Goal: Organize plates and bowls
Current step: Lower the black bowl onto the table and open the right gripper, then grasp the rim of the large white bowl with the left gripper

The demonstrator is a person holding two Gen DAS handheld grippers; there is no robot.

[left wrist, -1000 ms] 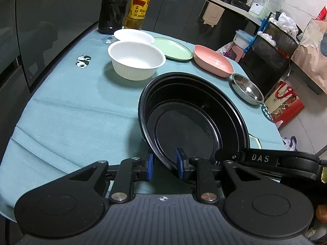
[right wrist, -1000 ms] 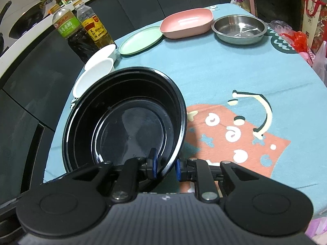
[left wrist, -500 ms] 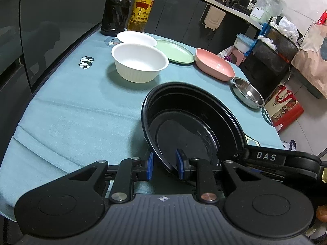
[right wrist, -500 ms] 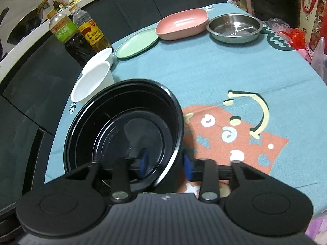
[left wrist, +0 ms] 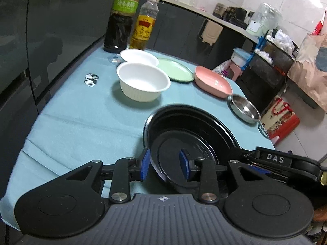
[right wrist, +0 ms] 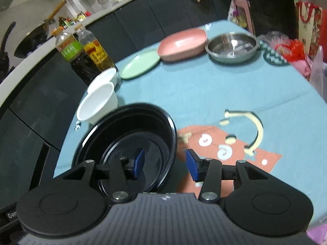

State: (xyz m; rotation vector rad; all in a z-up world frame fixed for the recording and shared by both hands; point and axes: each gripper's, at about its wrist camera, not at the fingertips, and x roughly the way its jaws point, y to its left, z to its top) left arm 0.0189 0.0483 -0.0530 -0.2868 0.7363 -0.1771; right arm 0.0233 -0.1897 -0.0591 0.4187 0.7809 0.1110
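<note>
Two grippers, left gripper (left wrist: 165,164) and right gripper (right wrist: 165,164), have just been opening, each straddling the black bowl's (left wrist: 196,126) near rim unclamped; it appears set down before the white bowl (left wrist: 143,83).

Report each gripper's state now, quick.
Left gripper: open, jaws just opening, black bowl rim between them, unpinched.
Right gripper: open, jaws just opening, straddling the same rim.

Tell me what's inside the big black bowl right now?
Inside the black bowl only its own dark, glossy bottom shows; no other dish. One pad of the left tongs and one of the right tongs reach in over the rim, jaws just opened, covering the near part.
</note>
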